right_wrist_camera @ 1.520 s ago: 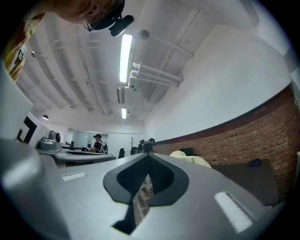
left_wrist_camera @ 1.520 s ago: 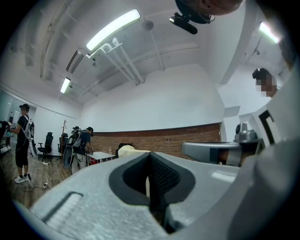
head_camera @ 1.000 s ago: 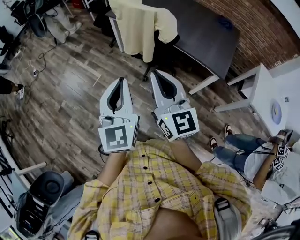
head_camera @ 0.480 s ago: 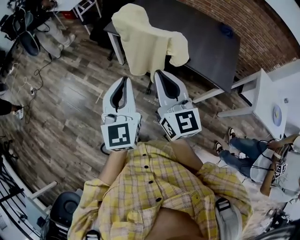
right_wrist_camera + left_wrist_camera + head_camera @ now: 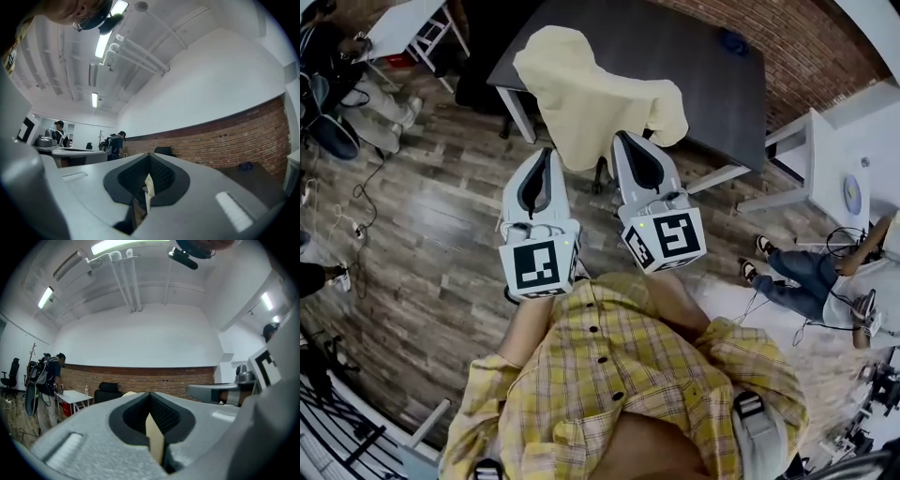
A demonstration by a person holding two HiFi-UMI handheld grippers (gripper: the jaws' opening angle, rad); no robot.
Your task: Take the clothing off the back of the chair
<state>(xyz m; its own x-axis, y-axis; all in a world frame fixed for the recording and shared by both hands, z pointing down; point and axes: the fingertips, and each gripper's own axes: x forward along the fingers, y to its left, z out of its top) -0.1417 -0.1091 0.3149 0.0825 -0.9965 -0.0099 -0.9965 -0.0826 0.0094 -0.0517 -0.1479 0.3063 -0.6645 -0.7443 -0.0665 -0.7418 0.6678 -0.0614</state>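
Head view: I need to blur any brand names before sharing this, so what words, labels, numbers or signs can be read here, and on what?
No readable text anywhere in this view.
Left gripper: its cube carries only a black-and-white square marker, no letters.
Right gripper: the same, a square marker pattern only.
Blue disc on the white table: too small to tell whether it bears any print.
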